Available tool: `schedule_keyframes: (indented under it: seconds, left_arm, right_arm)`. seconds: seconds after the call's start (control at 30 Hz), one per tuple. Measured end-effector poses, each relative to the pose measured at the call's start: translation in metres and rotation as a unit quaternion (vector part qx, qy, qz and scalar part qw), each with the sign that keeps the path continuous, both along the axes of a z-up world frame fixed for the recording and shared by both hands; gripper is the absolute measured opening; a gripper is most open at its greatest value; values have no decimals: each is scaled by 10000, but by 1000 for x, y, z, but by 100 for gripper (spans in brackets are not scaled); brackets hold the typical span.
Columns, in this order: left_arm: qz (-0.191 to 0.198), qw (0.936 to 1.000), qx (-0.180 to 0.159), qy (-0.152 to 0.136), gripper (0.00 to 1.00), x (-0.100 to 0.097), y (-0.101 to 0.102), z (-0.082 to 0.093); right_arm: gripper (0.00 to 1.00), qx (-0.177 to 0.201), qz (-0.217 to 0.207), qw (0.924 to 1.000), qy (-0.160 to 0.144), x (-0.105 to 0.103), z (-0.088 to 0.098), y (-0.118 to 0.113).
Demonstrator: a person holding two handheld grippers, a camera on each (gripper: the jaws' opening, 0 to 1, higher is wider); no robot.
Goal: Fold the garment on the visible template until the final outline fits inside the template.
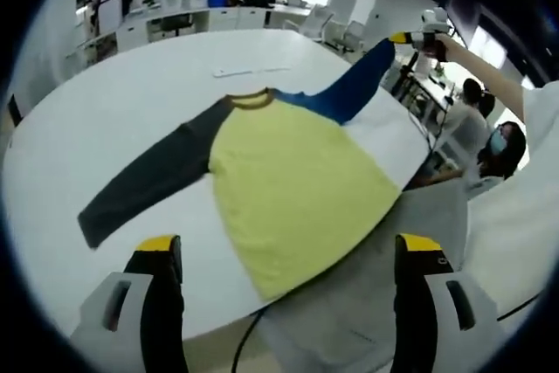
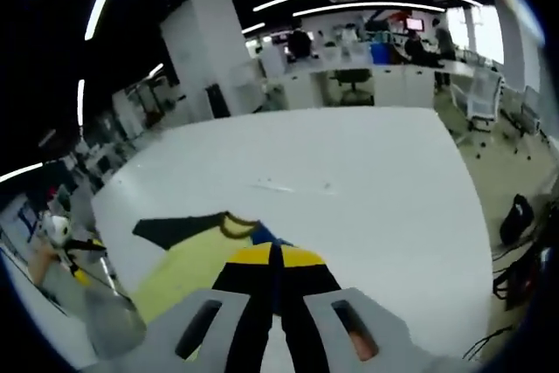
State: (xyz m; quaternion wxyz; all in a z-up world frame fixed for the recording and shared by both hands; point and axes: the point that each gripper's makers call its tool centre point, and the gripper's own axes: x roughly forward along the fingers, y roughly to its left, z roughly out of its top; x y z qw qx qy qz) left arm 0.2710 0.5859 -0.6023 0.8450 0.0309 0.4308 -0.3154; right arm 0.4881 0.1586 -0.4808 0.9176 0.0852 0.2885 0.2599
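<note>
While the right gripper point(image 2: 272, 261) lifts the blue sleeve point(image 1: 354, 85), jaws pressed together on the cloth, the left gripper point(image 1: 288, 255) hangs wide apart and holds nothing.
Garment point(image 1: 284, 176) lies on the white table point(image 1: 131, 93), yellow body flat, hem hanging over the near table edge; dark grey sleeve point(image 1: 144, 185) is spread out to the side, blue sleeve raised off the surface toward the right gripper point(image 1: 424, 39), seen in the left gripper view. Looks like thin knit: light, limp, no stiffness, will drape and drag, likely to bunch if pulled fast. Best holds, my guess: sleeve cuffs, hem corners, shoulder seams by the collar point(image 1: 251, 99). Template outline can't be made out on the table. No brand, label or readable writing on shirt; a faint white strip point(image 1: 249, 70) lies beyond the collar, nothing legible.
</note>
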Motion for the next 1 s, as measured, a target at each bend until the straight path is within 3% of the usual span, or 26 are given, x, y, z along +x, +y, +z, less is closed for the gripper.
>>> schedule_keyframes:
  seconds: [0.13, 0.33, 0.43, 0.63, 1.0]
  left_arm:
    - [32, 9999, -43, -147, 98, 1, -1, 10]
    - [39, 9998, -34, -178, 98, -6, -2, 11]
    - [73, 9998, -70, -172, 98, -12, -3, 10]
    - [158, 9997, -127, -155, 98, -17, -4, 7]
    - [130, 9996, -126, -221, 98, -15, -5, 9]
  right_arm:
    - [1, 44, 144, 9999, -72, -8, 10, 20]
    - [1, 53, 380, 9992, -141, -13, 20, 44]
    - [1, -72, 478, 9987, -143, -10, 19, 47]
    - [1, 87, 543, 9984, -123, -8, 22, 54]
    - [1, 157, 848, 9963, -56, -10, 22, 92]
